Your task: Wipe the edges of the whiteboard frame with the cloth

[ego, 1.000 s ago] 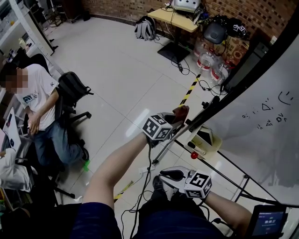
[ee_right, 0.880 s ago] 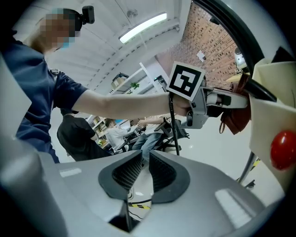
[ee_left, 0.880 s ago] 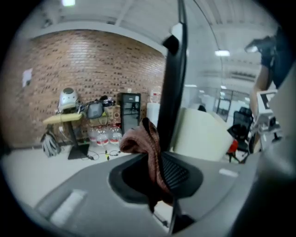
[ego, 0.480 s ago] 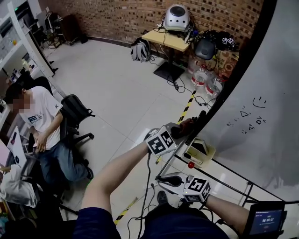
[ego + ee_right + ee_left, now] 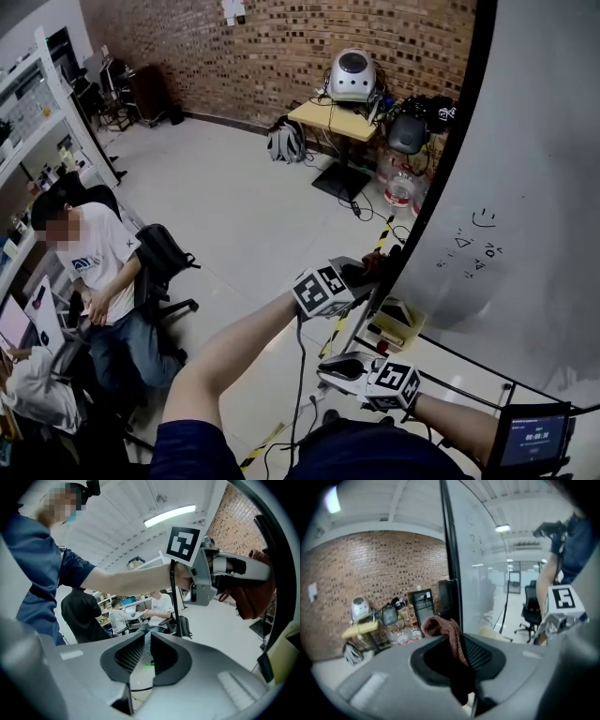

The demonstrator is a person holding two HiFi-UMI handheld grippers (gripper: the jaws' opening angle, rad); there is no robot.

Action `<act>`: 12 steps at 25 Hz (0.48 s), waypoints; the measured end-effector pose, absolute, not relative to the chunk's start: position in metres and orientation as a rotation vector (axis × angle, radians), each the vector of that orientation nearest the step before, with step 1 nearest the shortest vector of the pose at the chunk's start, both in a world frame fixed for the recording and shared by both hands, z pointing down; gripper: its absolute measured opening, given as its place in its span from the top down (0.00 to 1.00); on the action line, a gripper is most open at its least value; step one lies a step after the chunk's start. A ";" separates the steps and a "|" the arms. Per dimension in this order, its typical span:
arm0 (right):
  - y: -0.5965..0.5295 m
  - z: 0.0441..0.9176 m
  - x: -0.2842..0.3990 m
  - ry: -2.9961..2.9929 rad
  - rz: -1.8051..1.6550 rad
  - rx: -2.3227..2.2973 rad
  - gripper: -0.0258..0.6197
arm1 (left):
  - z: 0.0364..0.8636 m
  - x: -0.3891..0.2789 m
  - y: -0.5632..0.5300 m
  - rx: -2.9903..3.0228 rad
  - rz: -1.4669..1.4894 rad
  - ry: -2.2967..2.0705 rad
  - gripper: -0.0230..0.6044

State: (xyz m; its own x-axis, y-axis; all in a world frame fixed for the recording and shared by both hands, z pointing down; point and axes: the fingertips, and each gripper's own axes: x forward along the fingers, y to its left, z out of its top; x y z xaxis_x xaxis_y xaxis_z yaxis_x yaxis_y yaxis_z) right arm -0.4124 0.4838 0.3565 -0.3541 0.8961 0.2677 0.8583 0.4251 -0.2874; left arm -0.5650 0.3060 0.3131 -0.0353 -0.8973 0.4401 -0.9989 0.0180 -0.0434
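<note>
A reddish-brown cloth is held between the jaws of the left gripper. The jaws are closed on it. One end of the cloth is bunched above them and the darker part hangs down between them. In the head view the left gripper is held up at the lower part of the whiteboard, and the cloth is seen just beside the black frame on the board's left edge. Whether the cloth really touches the frame cannot be told. In the left gripper view the frame is seen as a dark upright bar directly behind the cloth.

The right gripper is held lower and nearer to the person, apart from the board. Its jaws have just been closing. Only a narrow gap is left between them, and nothing is held in it. In the right gripper view the cloth is seen at the right, in the other gripper.

A few small marks are drawn on the board. To the left a seated person in a white shirt is seen next to a black chair. A table and some water bottles are placed far off, by the brick wall.
</note>
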 end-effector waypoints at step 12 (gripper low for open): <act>0.455 0.307 -0.442 -2.497 0.159 -1.433 0.91 | 0.280 -0.598 0.325 1.758 0.565 -2.200 0.85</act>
